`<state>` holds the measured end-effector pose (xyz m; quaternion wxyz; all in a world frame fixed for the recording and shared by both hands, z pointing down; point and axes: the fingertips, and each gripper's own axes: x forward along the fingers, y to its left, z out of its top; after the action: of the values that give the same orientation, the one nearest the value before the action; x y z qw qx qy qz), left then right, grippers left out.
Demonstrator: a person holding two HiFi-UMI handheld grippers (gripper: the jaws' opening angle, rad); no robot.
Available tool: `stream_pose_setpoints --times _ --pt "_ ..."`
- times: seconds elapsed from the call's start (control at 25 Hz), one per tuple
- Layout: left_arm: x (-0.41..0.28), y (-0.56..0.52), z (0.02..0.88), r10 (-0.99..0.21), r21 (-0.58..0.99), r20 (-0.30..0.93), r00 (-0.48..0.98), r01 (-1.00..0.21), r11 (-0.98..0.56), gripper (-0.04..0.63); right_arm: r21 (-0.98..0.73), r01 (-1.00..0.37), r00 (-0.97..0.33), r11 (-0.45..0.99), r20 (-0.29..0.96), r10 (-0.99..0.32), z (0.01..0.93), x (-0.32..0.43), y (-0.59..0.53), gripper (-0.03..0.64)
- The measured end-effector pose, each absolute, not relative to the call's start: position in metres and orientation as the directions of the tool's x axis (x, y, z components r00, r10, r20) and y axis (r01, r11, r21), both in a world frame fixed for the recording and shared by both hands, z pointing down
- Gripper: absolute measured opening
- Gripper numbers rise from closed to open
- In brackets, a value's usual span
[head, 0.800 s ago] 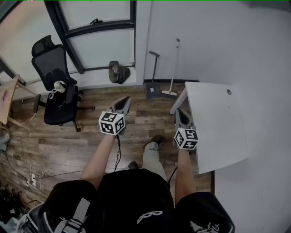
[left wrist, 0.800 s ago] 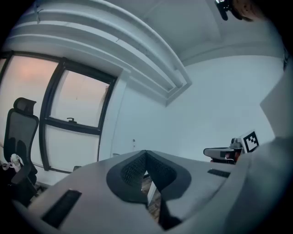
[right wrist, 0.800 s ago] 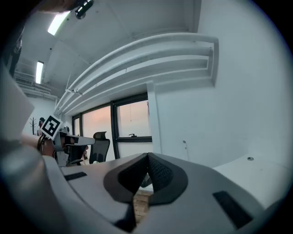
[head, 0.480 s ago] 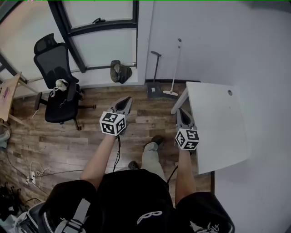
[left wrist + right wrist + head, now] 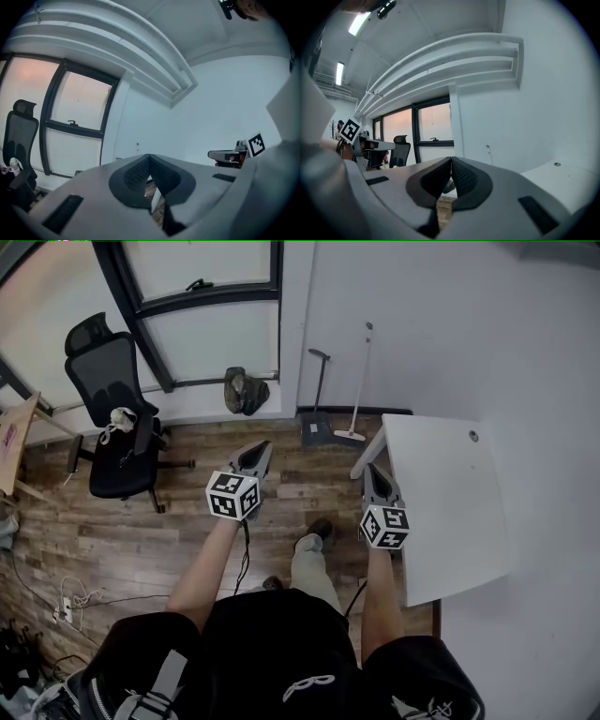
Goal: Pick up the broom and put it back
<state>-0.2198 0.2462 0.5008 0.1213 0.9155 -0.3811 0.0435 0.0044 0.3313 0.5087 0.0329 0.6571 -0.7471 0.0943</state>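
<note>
Head view: 2 grippers held out front over wooden floor, apart from each other, both pointing toward far wall. Left gripper: clenched, jaws tip to tip in left gripper view, nothing between them. Right gripper: clenched too, pads together in right gripper view, nothing held. Hovers by left edge of white desk, not touching it as far as visible.

Broom: white handle, upright against far white wall, head down on floor just beyond desk's far left corner. Well apart from both grippers, untouched. Dustpan just left of broom, dark handle upright against same wall.

Black office chair at far left by window, small pale thing on seat, too small to tell what. Dark bundle on floor at window base, between chair and dustpan; bag or shoes, cannot tell. Cables on floor at near left. Person's shoe on floor between the 2 grippers, nearer than both.
</note>
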Motion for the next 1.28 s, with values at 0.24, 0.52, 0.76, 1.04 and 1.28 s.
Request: stream_pose_setpoints --times 0.24,0.52,0.76,1.04,1.28 --pt "-0.214 0.222 0.508 -0.681 0.201 0.184 0.709 -0.705 -0.680 0.017 -0.100 -0.989 -0.129 0.111 0.190 -0.973 0.513 0.010 0.306 0.025" --pt "-0.209 0.189 0.514 -0.679 0.208 0.189 0.710 -0.704 -0.679 0.017 -0.102 -0.989 -0.127 0.108 0.206 -0.970 0.521 0.015 0.276 0.025" --pt "-0.200 0.153 0.520 -0.678 0.221 0.194 0.709 -0.705 -0.674 0.017 -0.101 -0.989 -0.130 0.110 0.217 -0.968 0.526 0.024 0.237 0.025" --pt "-0.185 0.107 0.523 -0.685 0.235 0.201 0.700 -0.714 -0.660 0.017 -0.099 -0.987 -0.146 0.126 0.231 -0.962 0.526 0.036 0.190 0.025" --pt "-0.165 0.068 0.520 -0.688 0.246 0.203 0.697 -0.716 -0.653 0.017 -0.097 -0.986 -0.154 0.134 0.245 -0.957 0.524 0.055 0.151 0.025"
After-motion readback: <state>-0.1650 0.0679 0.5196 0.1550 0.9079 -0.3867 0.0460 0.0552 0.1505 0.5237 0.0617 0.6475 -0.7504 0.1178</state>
